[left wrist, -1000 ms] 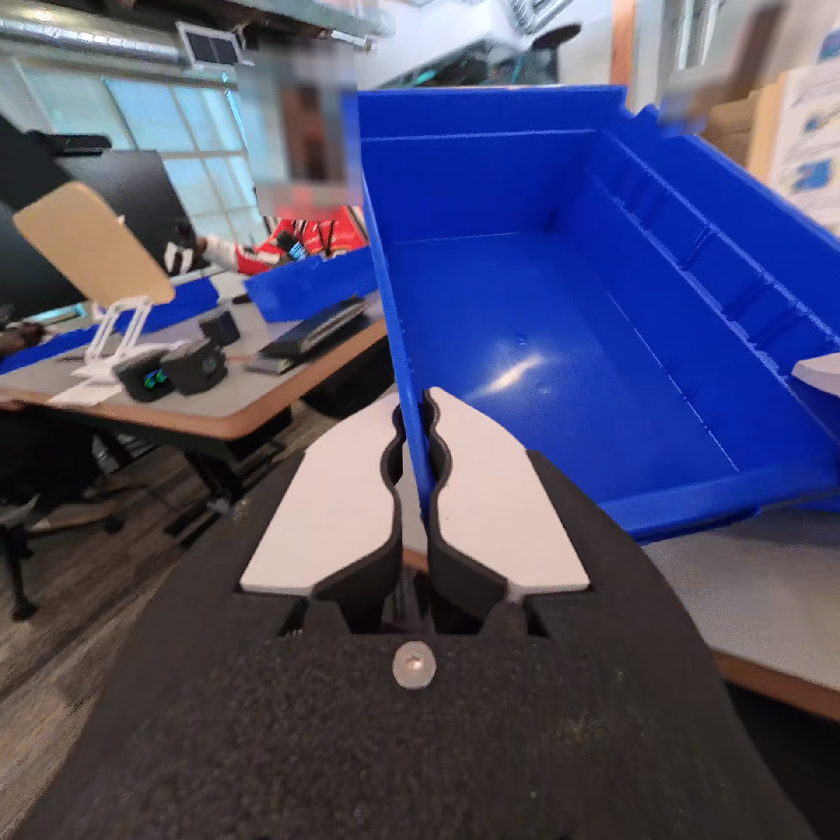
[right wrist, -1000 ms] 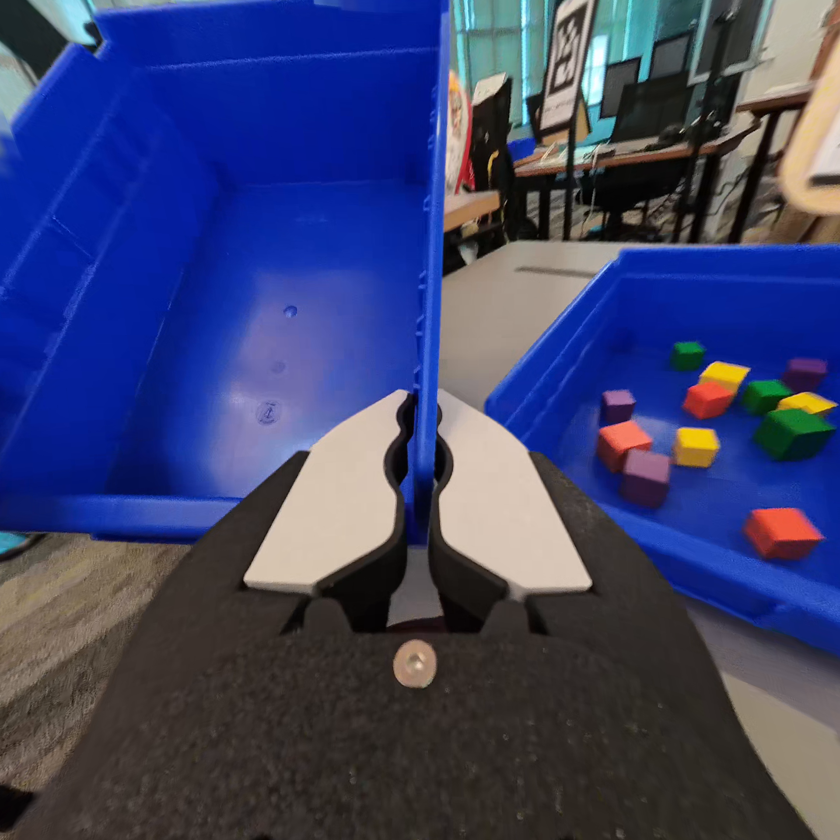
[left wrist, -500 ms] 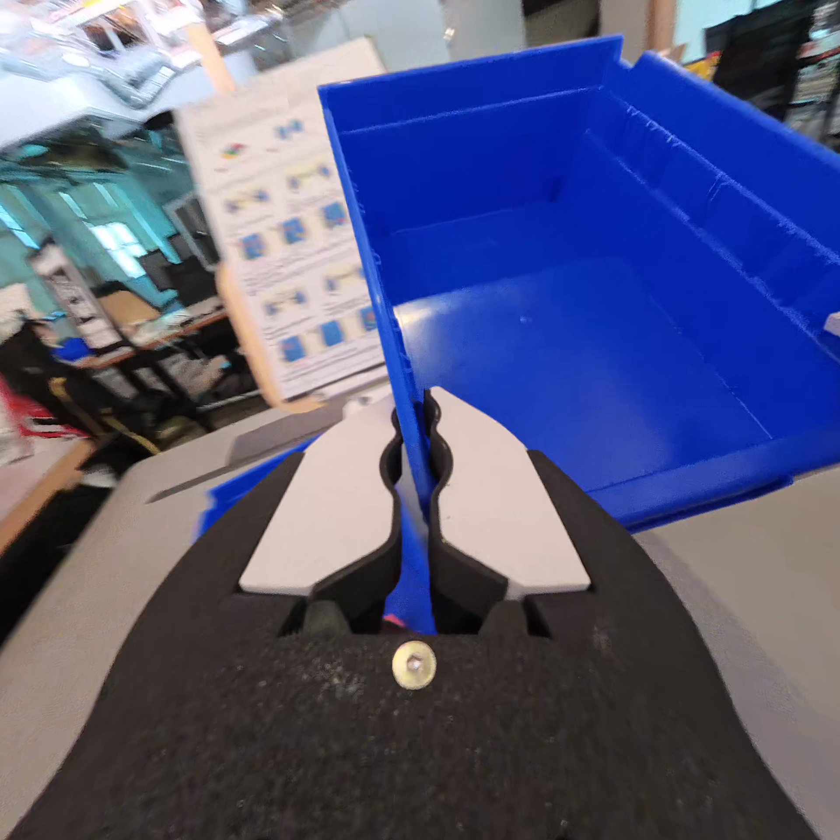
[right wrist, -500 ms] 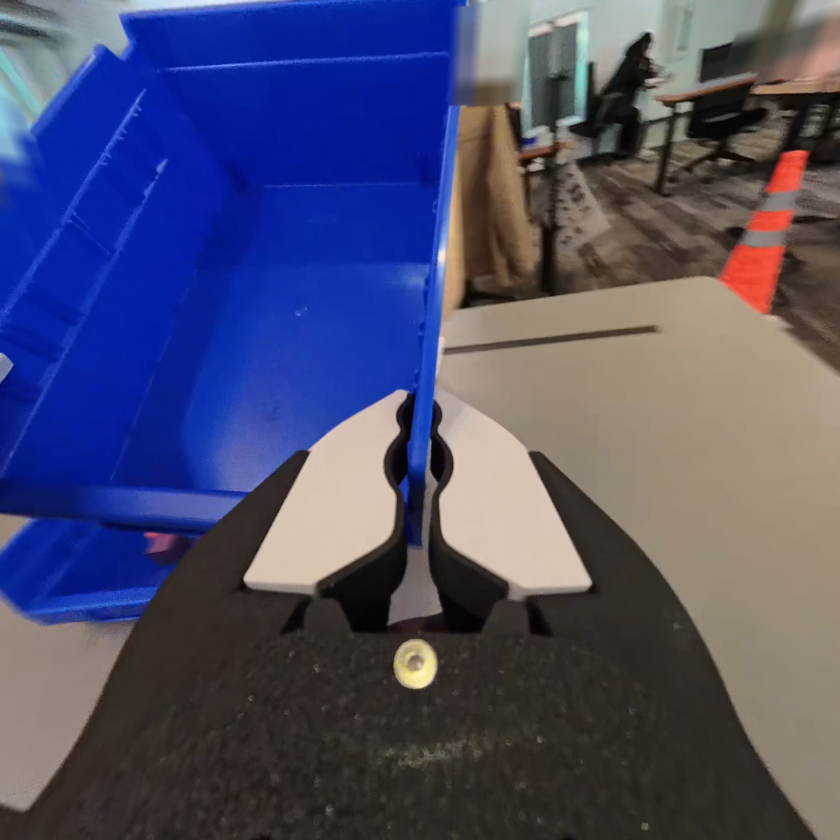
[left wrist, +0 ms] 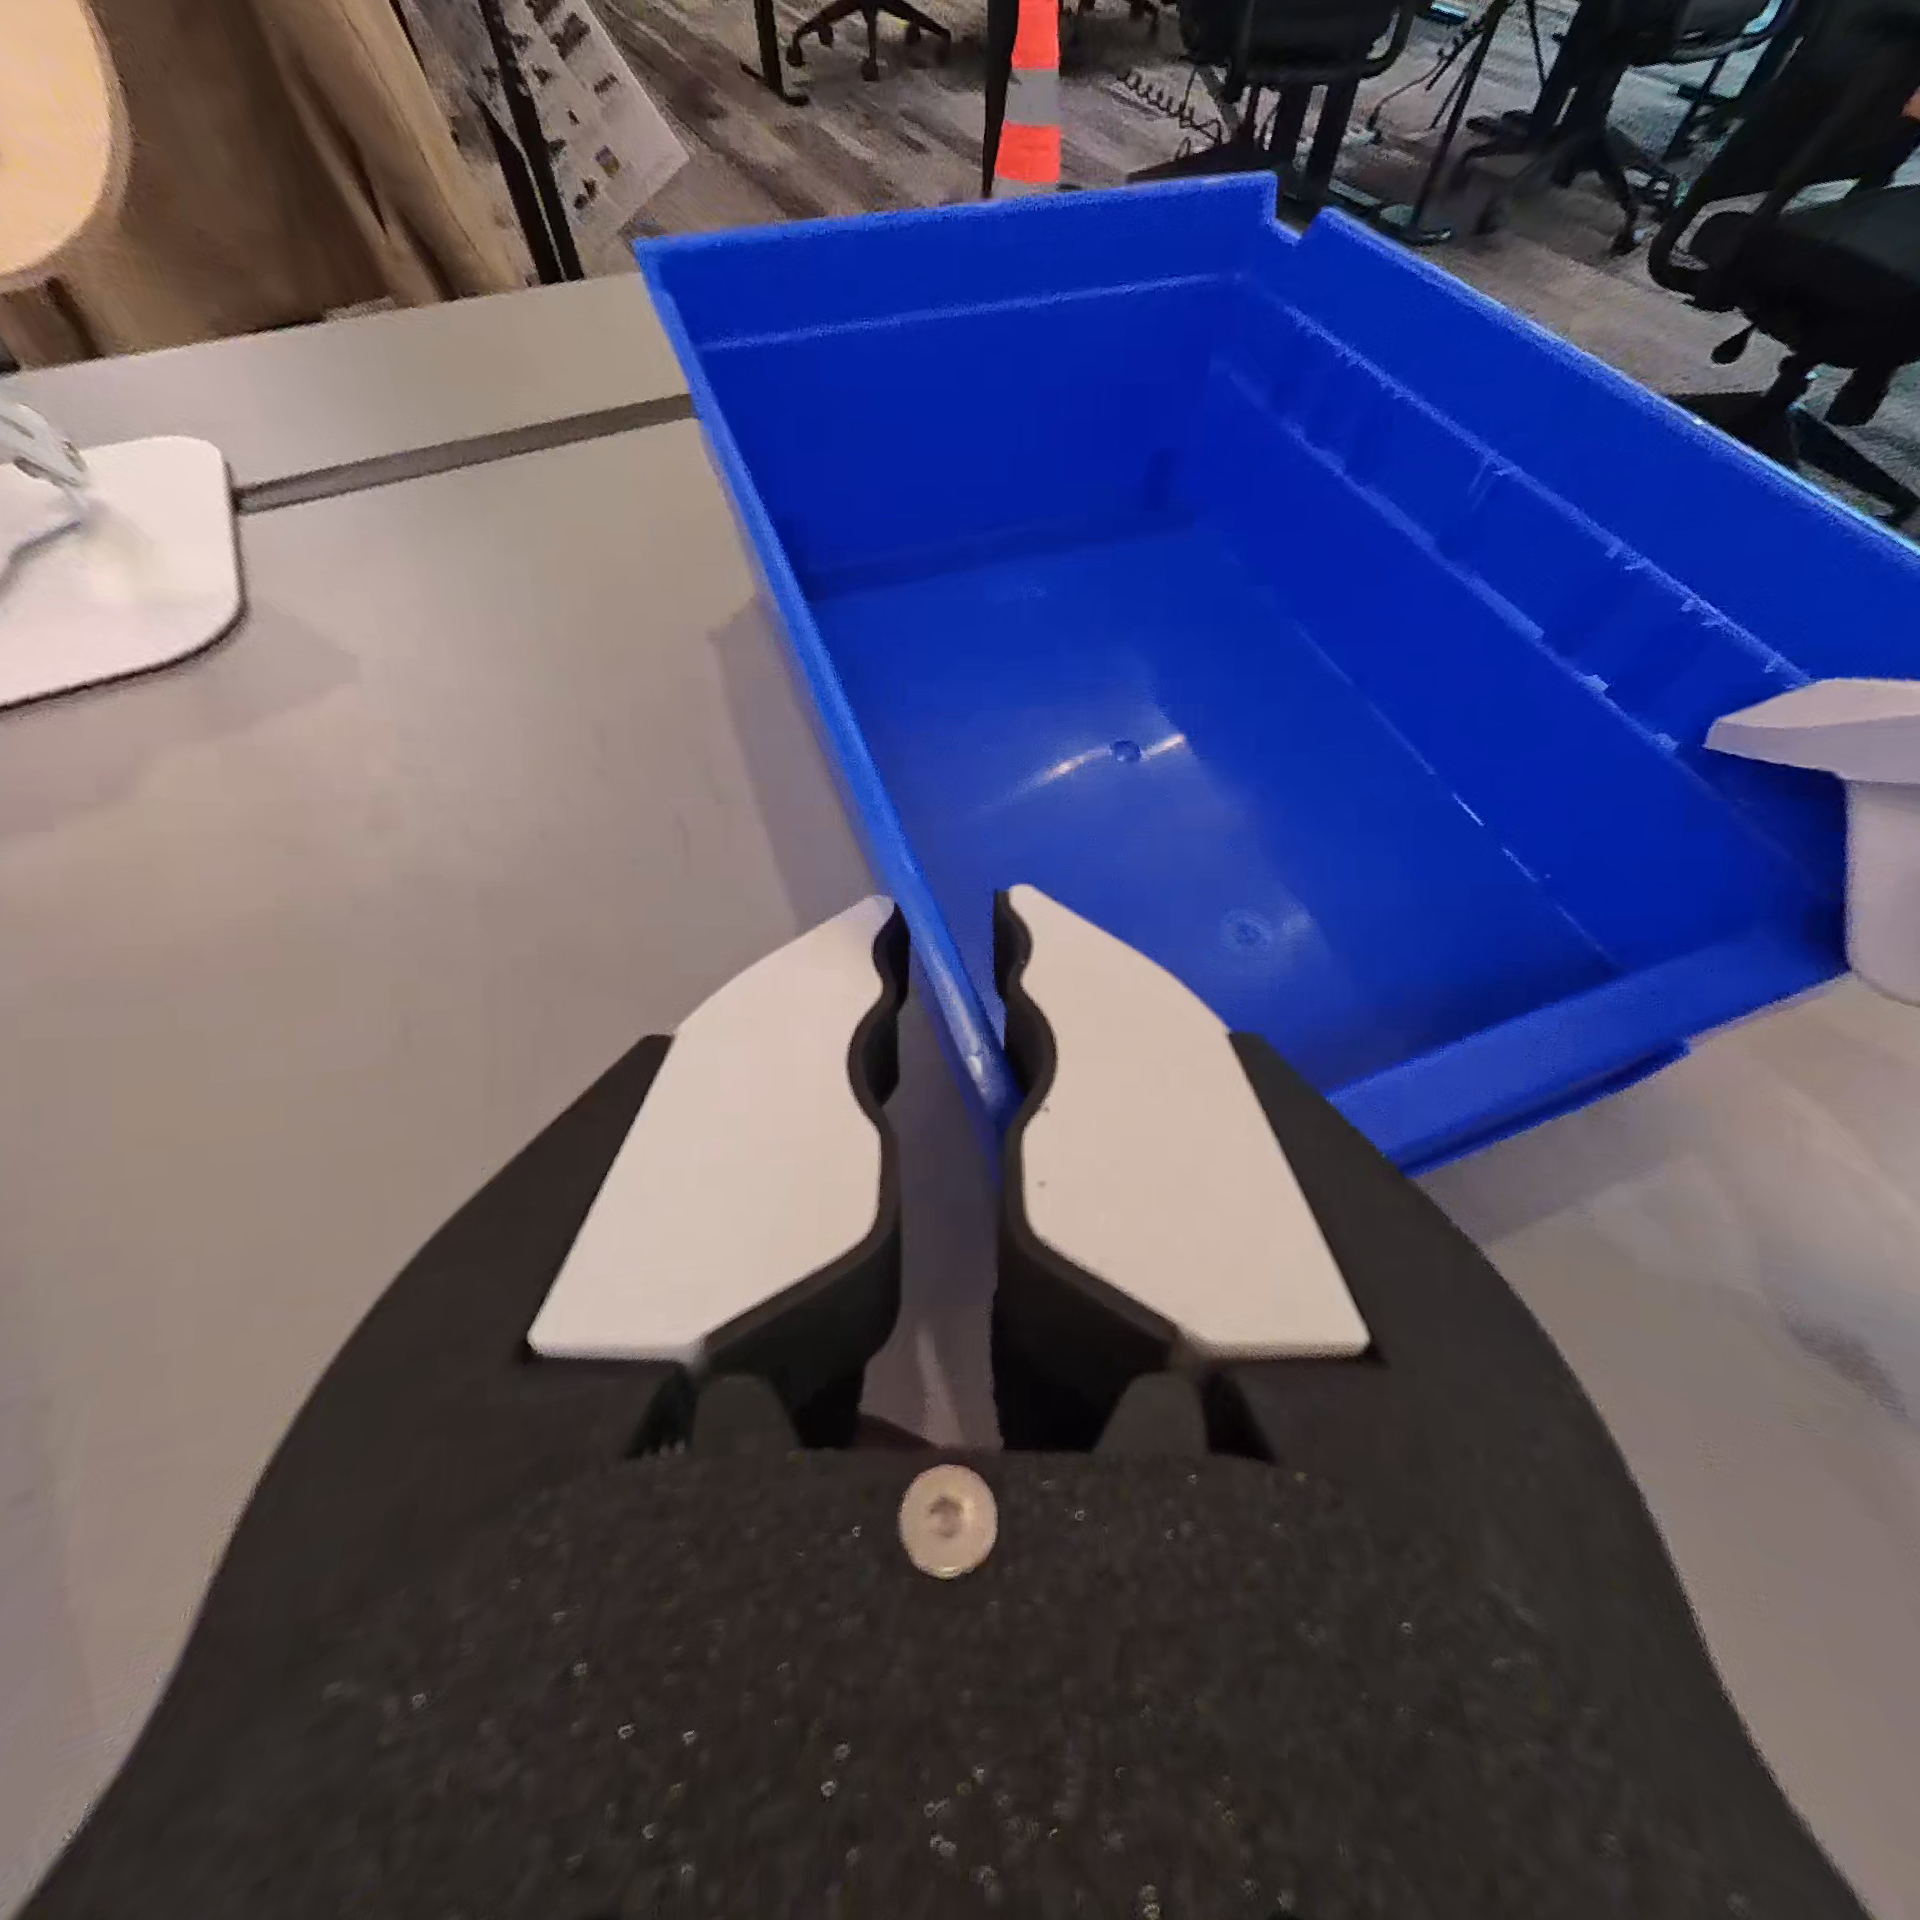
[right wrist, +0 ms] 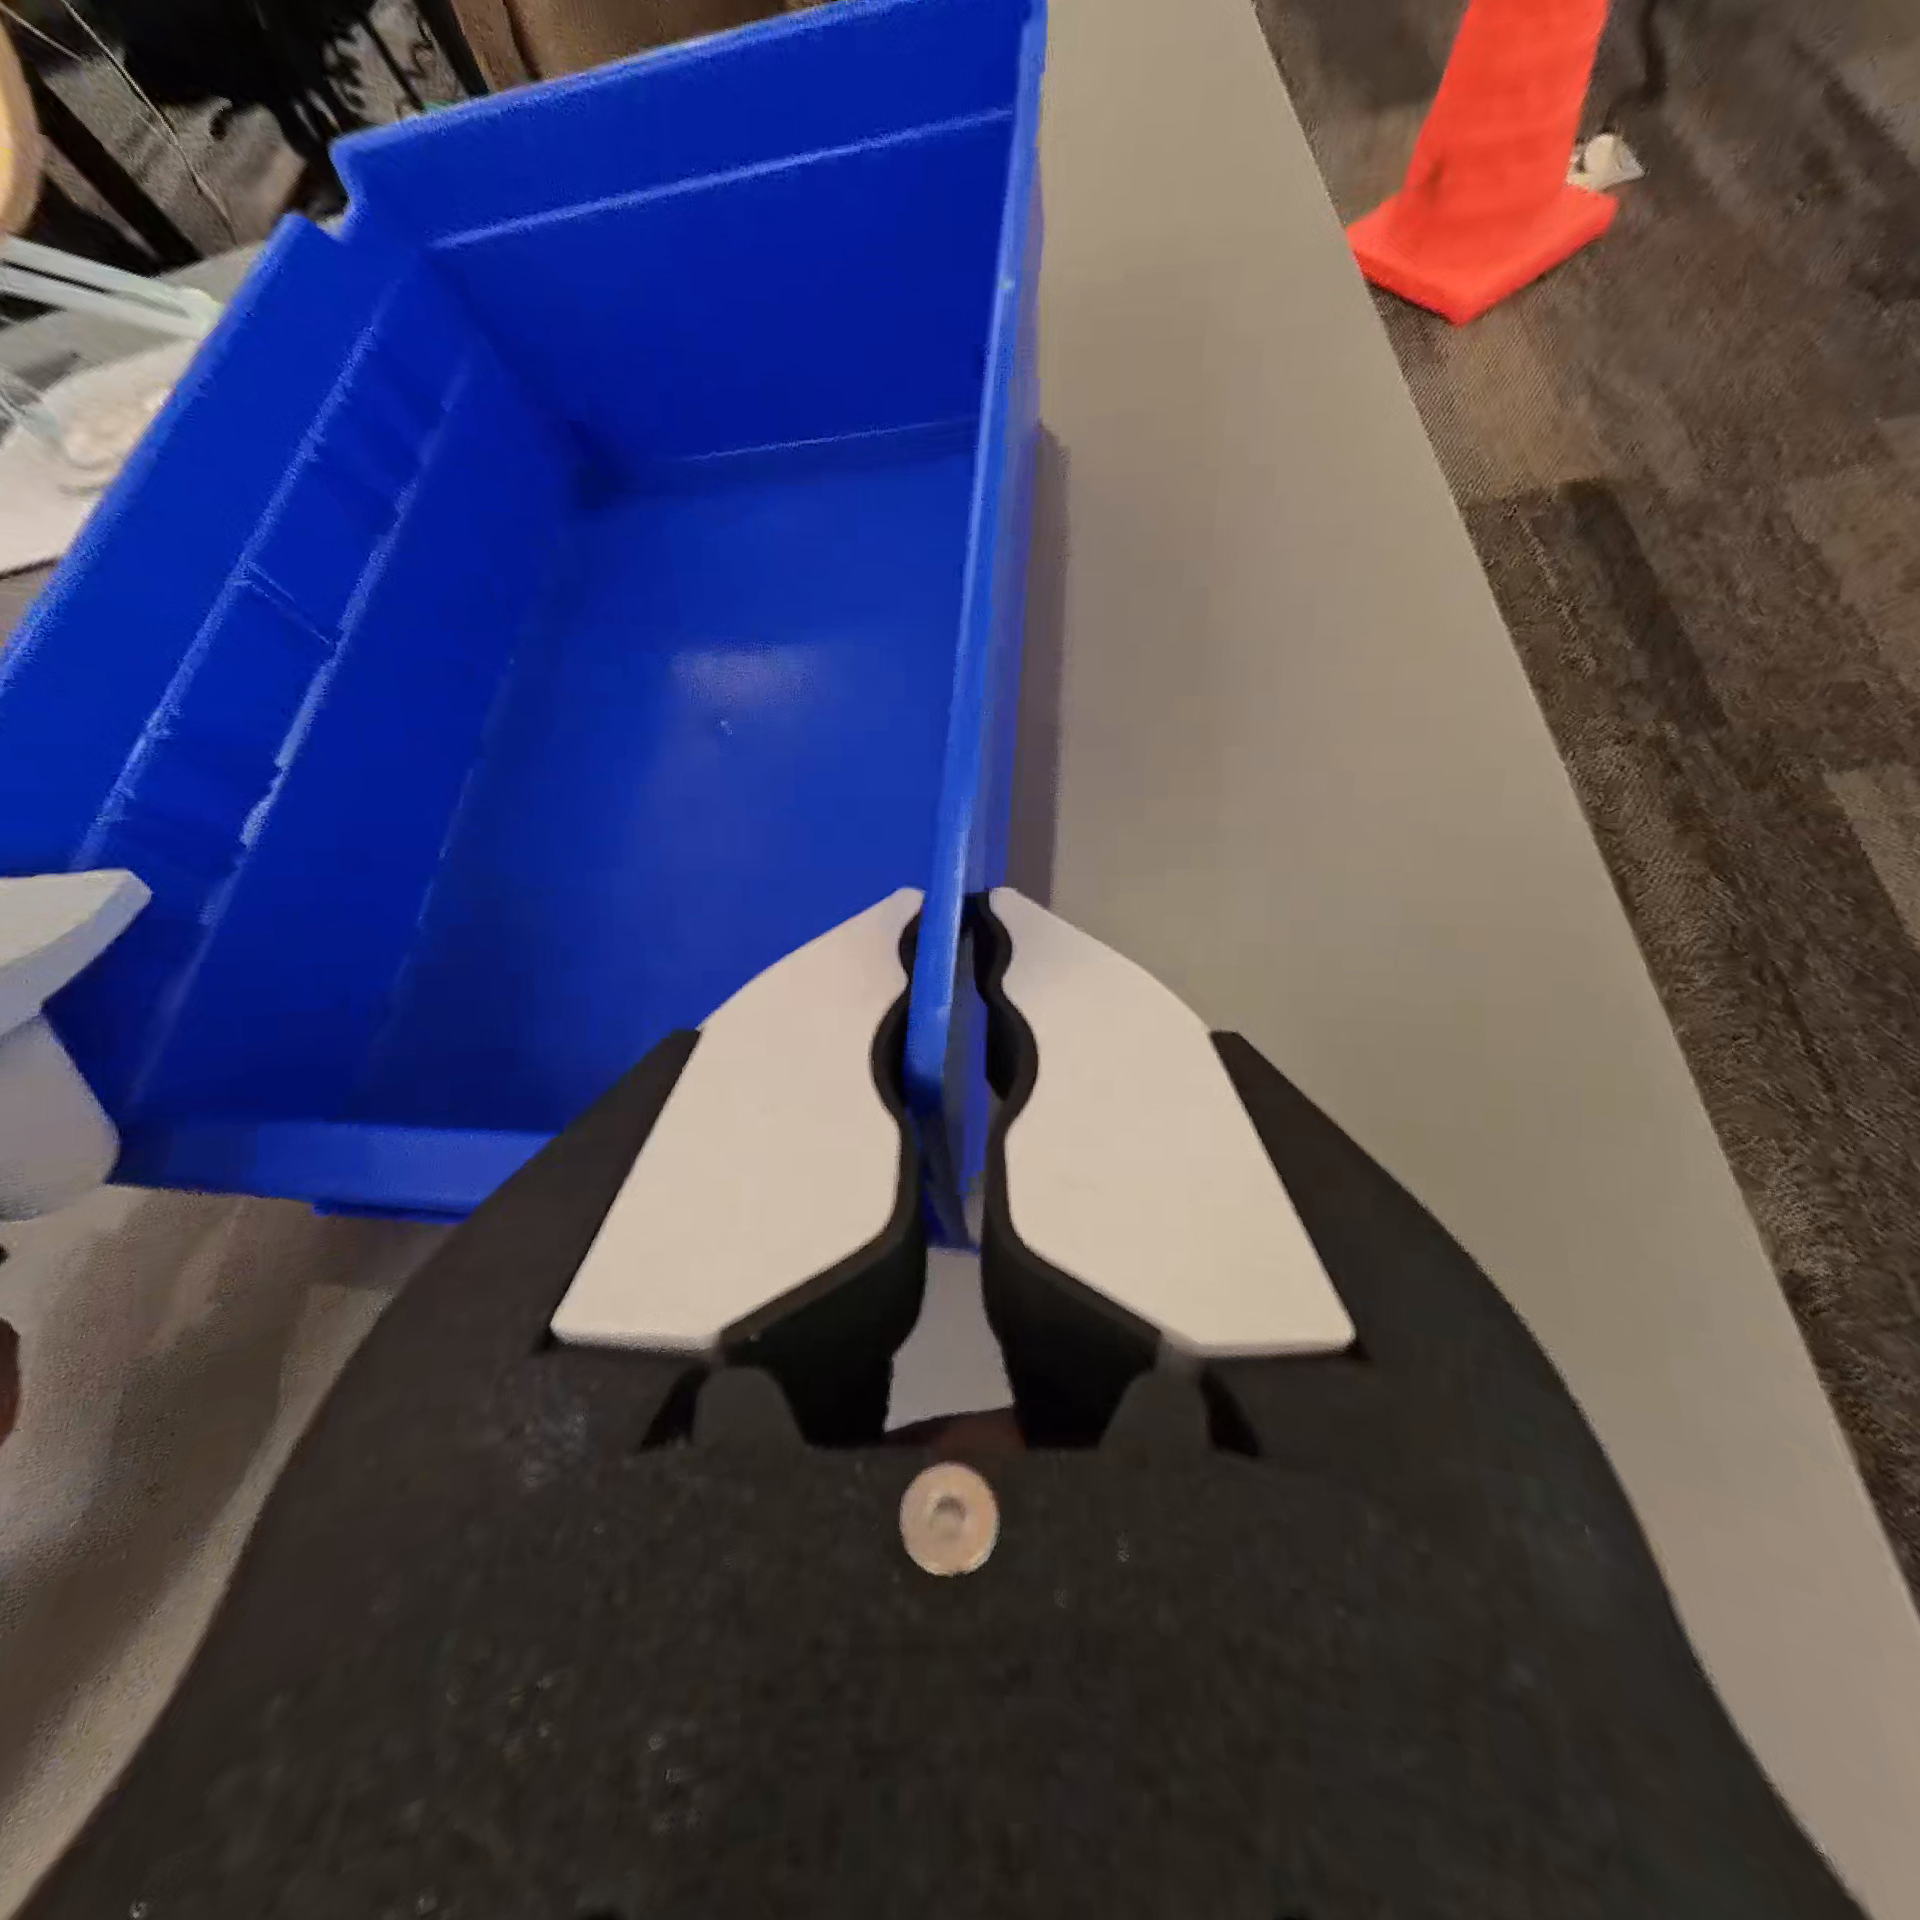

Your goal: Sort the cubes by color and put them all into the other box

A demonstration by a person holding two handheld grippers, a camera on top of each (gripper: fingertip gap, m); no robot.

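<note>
I think I am at the step of setting down the empty blue box [left wrist: 1195, 665] on the gray tabletop [left wrist: 416, 831], so it is ready for cubes. No cubes show in either view, and nothing is inside the box.

My left gripper [left wrist: 945, 914] has its fingers a little apart around the box's left wall; the wall touches the right finger [left wrist: 1132, 1122], and a small gap shows on the other side. My right gripper [right wrist: 943, 904] has its fingers squeezed tight on the box's right wall.

Next I should let go with both, back away without bumping the box, and go find the cubes.
</note>
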